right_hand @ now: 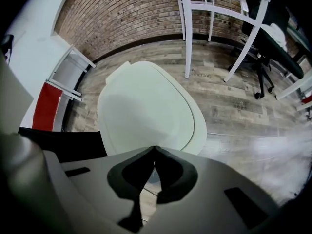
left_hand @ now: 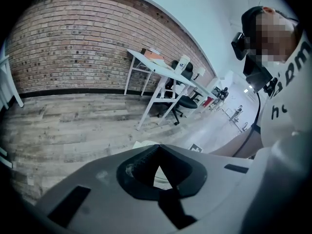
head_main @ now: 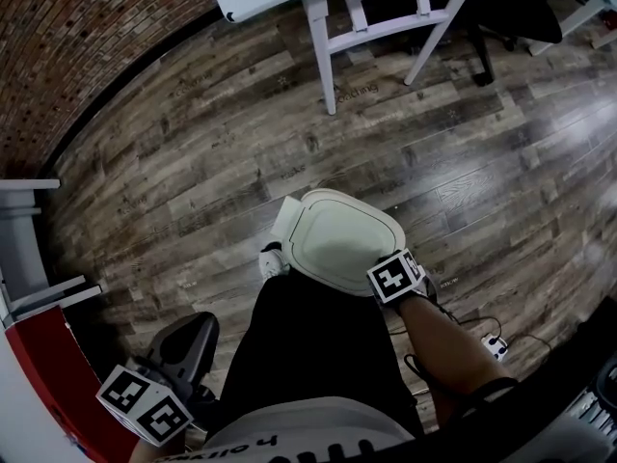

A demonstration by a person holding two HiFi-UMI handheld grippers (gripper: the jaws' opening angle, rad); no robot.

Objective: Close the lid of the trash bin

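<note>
The trash bin [head_main: 339, 241] stands on the wood floor in front of my legs, and its pale green lid [right_hand: 146, 106] lies flat on top of it. My right gripper [head_main: 393, 278] hovers at the lid's near right edge, marker cube up. In the right gripper view its jaws [right_hand: 155, 149] meet at the tips with nothing between them, just over the lid's near rim. My left gripper [head_main: 145, 403] hangs low at my left side, away from the bin. Its jaws [left_hand: 157, 147] are also shut and empty, and a sliver of the lid [left_hand: 144, 144] shows past them.
A white table [head_main: 318, 8] stands beyond the bin and a black office chair [head_main: 511, 13] is at the far right. The brick wall [head_main: 67, 37] curves round the left. A red and white cabinet [head_main: 43, 374] is close at my left. A white plug with cable [head_main: 494, 345] lies at the right.
</note>
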